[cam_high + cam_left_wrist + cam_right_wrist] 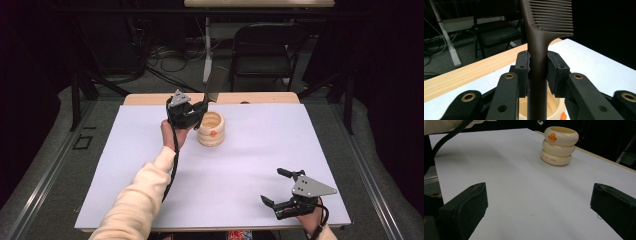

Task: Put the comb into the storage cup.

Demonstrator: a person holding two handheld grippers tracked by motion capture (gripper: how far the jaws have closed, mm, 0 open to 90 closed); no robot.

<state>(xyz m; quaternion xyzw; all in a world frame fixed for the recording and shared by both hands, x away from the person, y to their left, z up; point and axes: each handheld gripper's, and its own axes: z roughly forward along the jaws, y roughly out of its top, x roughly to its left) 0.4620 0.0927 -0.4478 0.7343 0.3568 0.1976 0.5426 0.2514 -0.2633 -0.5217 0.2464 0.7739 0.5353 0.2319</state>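
A cream ringed cup (211, 129) with a small orange duck bill stands on the white table top (260, 150), back centre. My left gripper (202, 107) hovers just above the cup's left rim, shut on the handle of a dark brown comb (215, 85) that stands upright, teeth up. In the left gripper view the pads (523, 67) clamp the comb's handle (537, 57) and its lower end reaches into the cup (554, 110). My right gripper (276, 186) rests near the table's front right edge, jaws wide open and empty; the cup (559, 145) stands far ahead of it.
A wooden strip (260, 98) borders the table's far edge. Behind it are a black folding chair (262, 50), a white desk leg (207, 50) and cables on the floor. The table's front edge lies right below my right gripper.
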